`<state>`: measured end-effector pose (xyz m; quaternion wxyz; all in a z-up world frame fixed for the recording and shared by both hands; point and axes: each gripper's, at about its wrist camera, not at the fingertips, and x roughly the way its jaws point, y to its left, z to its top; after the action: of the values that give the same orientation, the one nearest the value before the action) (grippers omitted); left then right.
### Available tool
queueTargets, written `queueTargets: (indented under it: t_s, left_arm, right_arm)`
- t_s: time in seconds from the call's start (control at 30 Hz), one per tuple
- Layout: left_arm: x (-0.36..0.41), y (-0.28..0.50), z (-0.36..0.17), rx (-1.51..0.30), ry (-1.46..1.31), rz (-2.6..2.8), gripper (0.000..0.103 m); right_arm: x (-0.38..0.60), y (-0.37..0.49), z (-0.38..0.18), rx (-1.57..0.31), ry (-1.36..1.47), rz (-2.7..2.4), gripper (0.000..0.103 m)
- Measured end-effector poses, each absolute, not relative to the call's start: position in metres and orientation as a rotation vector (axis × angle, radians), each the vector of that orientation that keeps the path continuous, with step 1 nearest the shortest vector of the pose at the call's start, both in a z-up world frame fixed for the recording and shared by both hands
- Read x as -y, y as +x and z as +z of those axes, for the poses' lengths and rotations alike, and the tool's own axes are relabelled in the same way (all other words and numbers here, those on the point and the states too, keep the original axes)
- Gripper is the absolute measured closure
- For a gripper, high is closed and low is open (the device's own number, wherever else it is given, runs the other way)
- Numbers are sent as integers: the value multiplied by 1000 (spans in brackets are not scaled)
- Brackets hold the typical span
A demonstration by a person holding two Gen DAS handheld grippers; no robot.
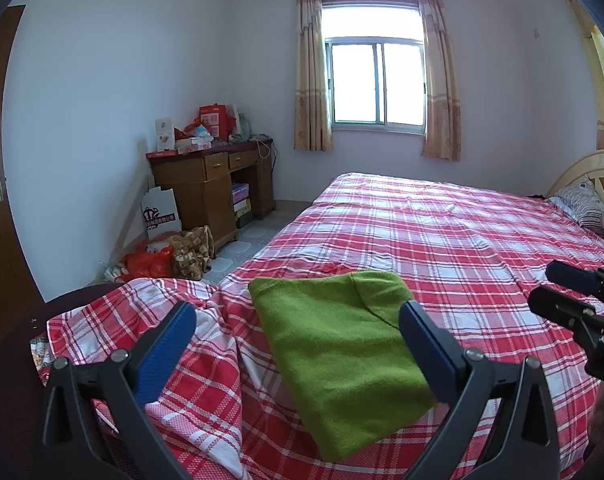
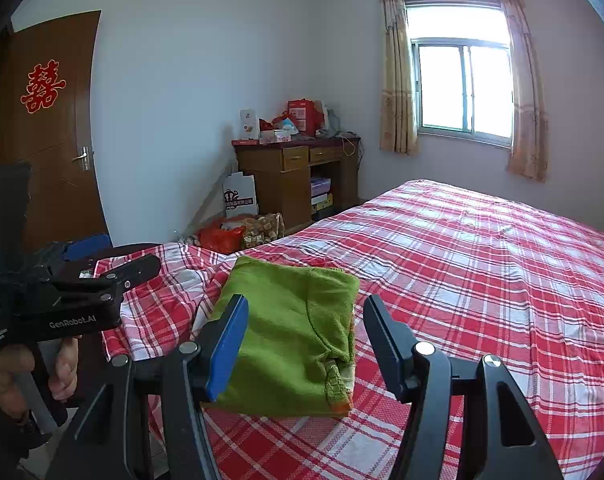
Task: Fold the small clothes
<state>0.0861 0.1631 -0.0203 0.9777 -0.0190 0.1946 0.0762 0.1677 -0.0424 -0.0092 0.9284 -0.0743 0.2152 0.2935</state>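
Green garment (image 1: 333, 356), folded into a neat rectangle, lies near the corner of a bed (image 1: 461, 240) covered in a red and white plaid sheet. Both grippers hover just above it, apart from the cloth. Left gripper (image 1: 298, 344) has fingers spread wide, released; right gripper (image 2: 305, 344) likewise, holding nothing.

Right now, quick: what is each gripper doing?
Left gripper: jaws open, holding nothing, above the green garment.
Right gripper: jaws open, holding nothing.
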Motion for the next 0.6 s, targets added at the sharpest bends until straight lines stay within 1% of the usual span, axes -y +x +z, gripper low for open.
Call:
queueTargets:
  t_s: [0.6]
  left_arm:
    - [-161, 89, -24, -420, -19, 129, 0]
  right_arm:
    - [42, 167, -6, -435, -147, 604, 42]
